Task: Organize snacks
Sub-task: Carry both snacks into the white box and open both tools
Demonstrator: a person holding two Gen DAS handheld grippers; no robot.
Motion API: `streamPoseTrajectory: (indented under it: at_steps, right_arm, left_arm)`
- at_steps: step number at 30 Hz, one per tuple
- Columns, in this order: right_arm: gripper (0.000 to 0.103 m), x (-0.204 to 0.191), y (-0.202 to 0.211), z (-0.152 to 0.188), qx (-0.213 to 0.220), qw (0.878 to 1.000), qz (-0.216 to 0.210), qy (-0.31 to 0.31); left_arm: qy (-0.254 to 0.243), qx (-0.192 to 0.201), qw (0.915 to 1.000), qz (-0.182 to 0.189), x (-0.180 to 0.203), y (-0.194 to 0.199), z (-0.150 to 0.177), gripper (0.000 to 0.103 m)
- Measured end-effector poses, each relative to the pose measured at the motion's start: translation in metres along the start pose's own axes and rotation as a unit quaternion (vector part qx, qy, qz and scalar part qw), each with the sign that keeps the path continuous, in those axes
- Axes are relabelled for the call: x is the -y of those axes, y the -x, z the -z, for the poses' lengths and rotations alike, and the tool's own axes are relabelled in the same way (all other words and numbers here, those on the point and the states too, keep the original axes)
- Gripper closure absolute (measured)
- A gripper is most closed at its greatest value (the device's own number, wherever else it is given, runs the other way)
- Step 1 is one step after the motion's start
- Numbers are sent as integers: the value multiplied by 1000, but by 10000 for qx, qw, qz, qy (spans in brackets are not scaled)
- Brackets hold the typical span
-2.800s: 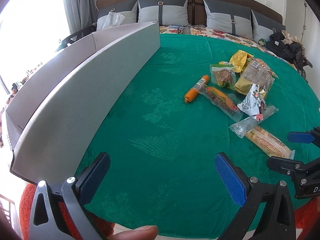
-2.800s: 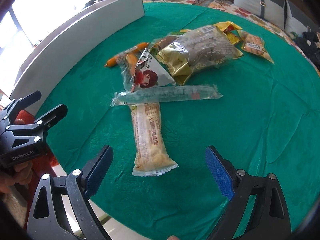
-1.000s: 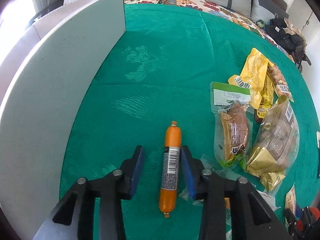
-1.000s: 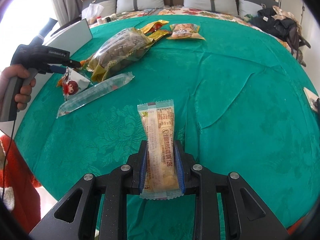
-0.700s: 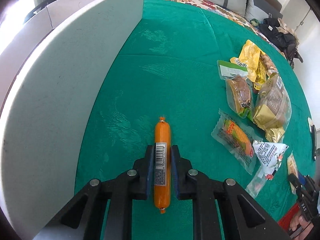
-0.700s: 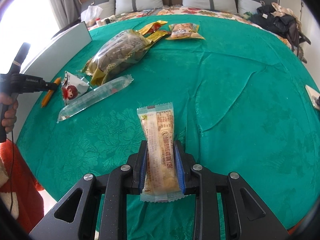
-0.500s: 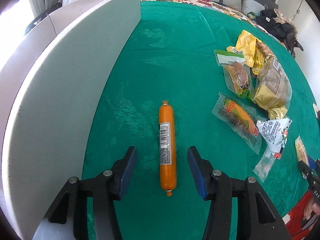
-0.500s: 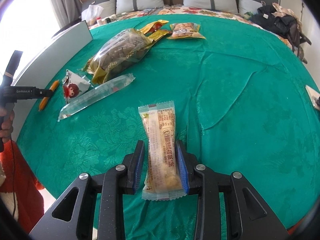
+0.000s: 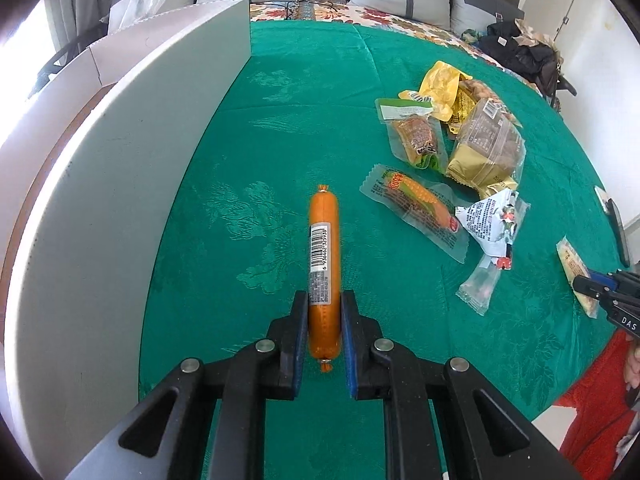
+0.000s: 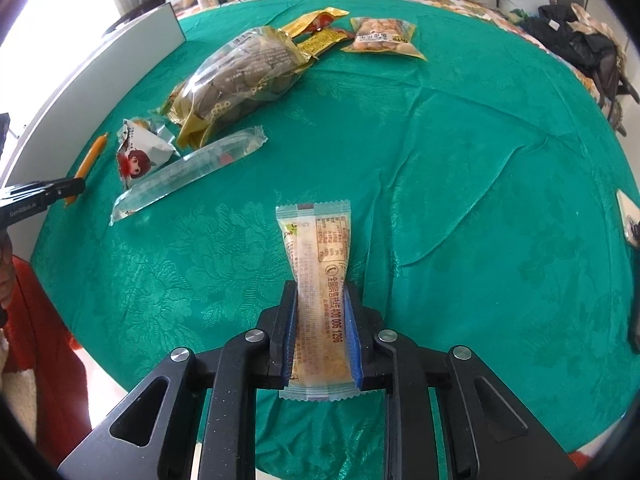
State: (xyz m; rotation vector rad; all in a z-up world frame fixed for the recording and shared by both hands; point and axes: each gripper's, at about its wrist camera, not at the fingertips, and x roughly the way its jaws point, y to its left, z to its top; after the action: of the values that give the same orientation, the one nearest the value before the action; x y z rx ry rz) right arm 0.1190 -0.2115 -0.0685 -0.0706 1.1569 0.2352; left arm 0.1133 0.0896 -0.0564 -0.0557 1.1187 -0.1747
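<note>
White board (image 9: 120, 208) stands along the left edge of the green surface (image 9: 280, 128). Left gripper (image 9: 324, 320) clamped on orange sausage (image 9: 324, 248), just beside the board. Loose snack packets (image 9: 460, 152) piled mid-surface. Right gripper (image 10: 322, 320) clamped on beige wafer bar (image 10: 320, 280), near the front edge.

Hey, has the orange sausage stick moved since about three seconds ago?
Yes. The orange sausage stick, earlier touching the corn snack packet in the pile, now lies apart from it, nearer the white board, clamped in the left gripper.
</note>
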Motion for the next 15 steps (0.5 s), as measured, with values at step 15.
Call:
streamPoseTrajectory:
  at_steps: [15]
  right_arm:
    - [82, -115, 69, -71, 476, 9779, -2014, -302]
  left_arm:
    - [1104, 1169, 9854, 557, -99, 150, -8, 88]
